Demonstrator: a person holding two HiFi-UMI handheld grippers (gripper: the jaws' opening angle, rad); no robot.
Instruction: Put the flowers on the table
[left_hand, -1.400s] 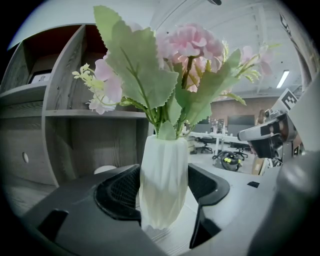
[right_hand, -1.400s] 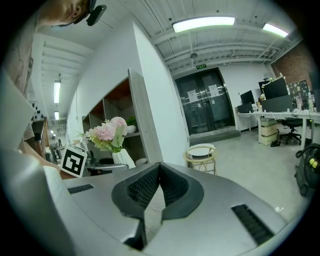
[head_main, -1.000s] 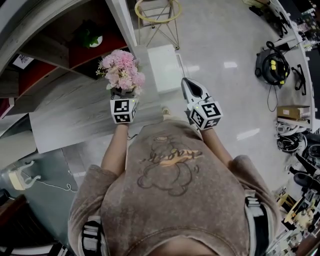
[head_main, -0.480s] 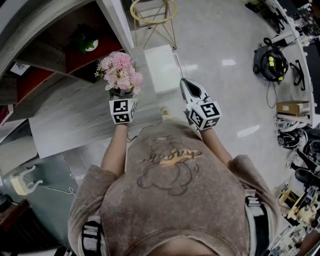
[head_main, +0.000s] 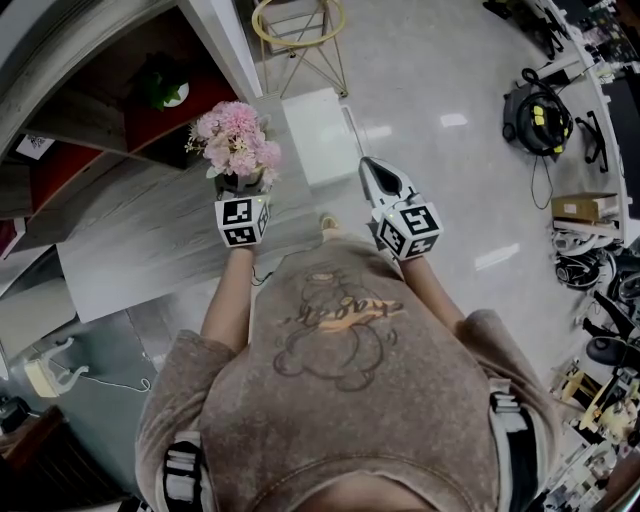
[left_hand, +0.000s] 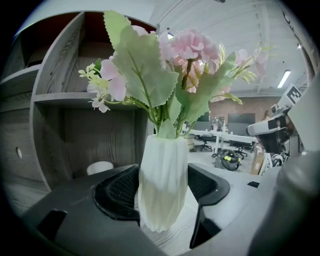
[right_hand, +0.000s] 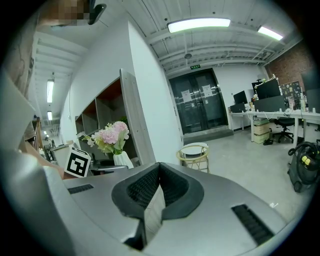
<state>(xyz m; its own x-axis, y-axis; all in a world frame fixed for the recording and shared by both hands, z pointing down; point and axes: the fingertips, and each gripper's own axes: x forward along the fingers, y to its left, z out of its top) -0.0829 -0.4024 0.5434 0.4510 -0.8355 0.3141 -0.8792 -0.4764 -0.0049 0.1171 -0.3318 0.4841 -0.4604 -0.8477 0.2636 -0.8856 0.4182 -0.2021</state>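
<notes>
Pink artificial flowers (head_main: 238, 140) with green leaves stand in a ribbed white vase (left_hand: 162, 190). My left gripper (head_main: 241, 196) is shut on the vase, with a pad against each side, and holds it upright just over the grey wood-grain table (head_main: 130, 240). In the left gripper view the flowers (left_hand: 185, 50) fill the upper frame, and I cannot tell whether the vase base touches the tabletop. My right gripper (head_main: 372, 170) hangs to the right of the table, over the floor. It is shut, its tips meet, and it holds nothing (right_hand: 159, 167).
Curved wooden shelving (head_main: 120, 90) rises behind the table. A white box-shaped stand (head_main: 318, 135) sits at the table's right end, with a gold wire-frame stool (head_main: 298, 25) beyond it. A black and yellow vacuum (head_main: 535, 110) and other gear lie at the far right.
The left gripper with the vase has drifted slightly left over the table. The right gripper has barely moved.
</notes>
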